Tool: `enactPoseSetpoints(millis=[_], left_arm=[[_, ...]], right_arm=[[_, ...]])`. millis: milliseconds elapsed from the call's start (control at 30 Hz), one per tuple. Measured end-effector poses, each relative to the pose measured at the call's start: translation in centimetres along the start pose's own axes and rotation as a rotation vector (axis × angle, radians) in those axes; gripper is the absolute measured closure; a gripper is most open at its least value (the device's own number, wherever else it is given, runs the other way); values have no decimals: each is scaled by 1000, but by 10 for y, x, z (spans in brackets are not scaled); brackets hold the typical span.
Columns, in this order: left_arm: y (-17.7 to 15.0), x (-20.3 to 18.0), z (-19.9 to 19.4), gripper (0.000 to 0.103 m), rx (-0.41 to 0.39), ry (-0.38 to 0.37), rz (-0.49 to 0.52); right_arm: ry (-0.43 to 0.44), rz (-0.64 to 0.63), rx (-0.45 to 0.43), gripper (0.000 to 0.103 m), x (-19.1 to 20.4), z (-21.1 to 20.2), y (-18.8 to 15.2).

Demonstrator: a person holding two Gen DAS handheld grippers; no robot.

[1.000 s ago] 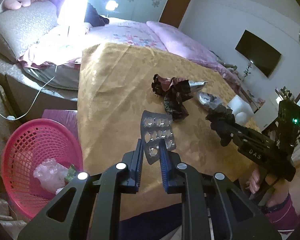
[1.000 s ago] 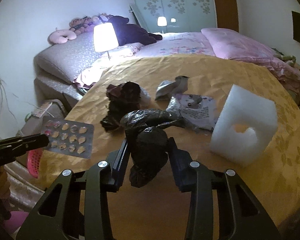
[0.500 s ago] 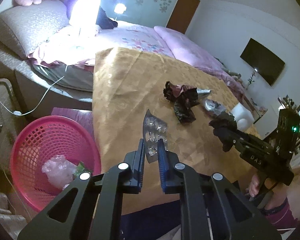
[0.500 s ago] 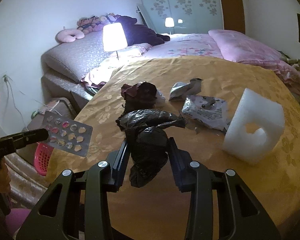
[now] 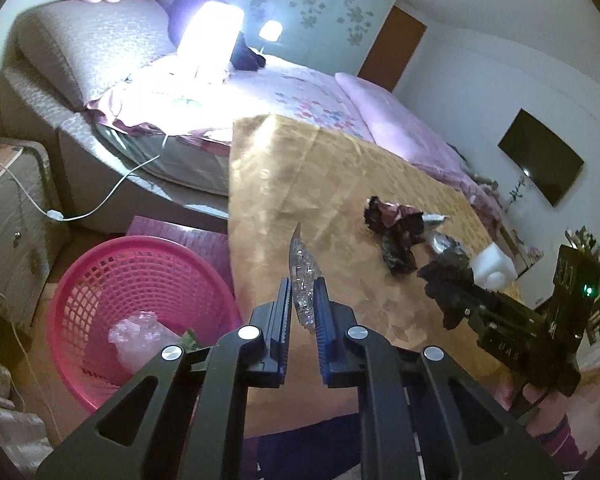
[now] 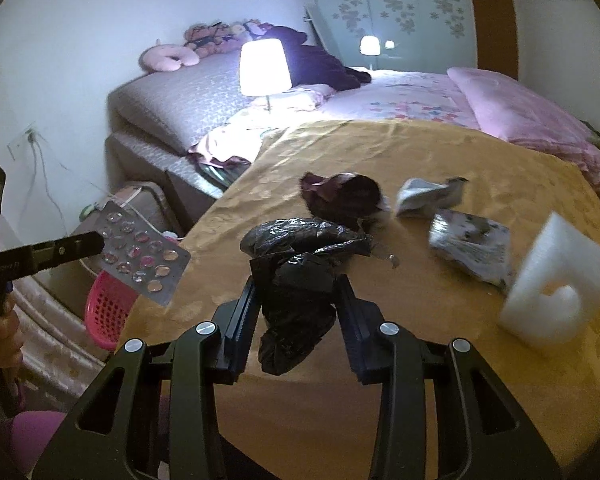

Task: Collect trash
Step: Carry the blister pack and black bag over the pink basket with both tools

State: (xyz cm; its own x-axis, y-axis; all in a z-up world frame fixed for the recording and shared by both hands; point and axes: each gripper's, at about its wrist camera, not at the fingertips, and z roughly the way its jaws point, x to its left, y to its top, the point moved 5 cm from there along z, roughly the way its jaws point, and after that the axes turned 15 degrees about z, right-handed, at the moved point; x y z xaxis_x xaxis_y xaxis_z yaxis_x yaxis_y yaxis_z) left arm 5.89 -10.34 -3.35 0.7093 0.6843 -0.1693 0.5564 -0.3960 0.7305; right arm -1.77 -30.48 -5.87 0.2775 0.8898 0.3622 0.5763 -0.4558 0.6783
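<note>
My left gripper is shut on a silver pill blister pack, held edge-on above the table's left edge, right of the pink basket. The pack also shows flat in the right wrist view, at the left gripper's tip. My right gripper is shut on a crumpled black plastic bag, held above the gold tablecloth. The right gripper and bag also show in the left wrist view. On the table lie a dark maroon wrapper, a grey crumpled wrapper, a printed packet and a white foam block.
The pink basket stands on the floor left of the table and holds a clear plastic bag. A bed with a lit lamp lies behind the table. A white cable hangs by a side cabinet on the left.
My left gripper has swung left with the blister pack, which now faces me edge-on, nearer the pink basket. My right gripper has kept hold of the black bag and shifted left.
</note>
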Motion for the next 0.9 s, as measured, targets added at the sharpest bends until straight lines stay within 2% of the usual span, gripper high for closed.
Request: enactPoseSetpoints(millis=[400,667,900], left_arm=[[-6,31,-12,93,-10,68,-65],[-8,55,-29,95,-42,118,-128],[-18,77,-32,95,-21,216,-152]], right_arm=[[57,-88,49,65,50,20,-6],[123,-128,118,65,86,37,-16],[156,-167,166,65,116,57,-21]])
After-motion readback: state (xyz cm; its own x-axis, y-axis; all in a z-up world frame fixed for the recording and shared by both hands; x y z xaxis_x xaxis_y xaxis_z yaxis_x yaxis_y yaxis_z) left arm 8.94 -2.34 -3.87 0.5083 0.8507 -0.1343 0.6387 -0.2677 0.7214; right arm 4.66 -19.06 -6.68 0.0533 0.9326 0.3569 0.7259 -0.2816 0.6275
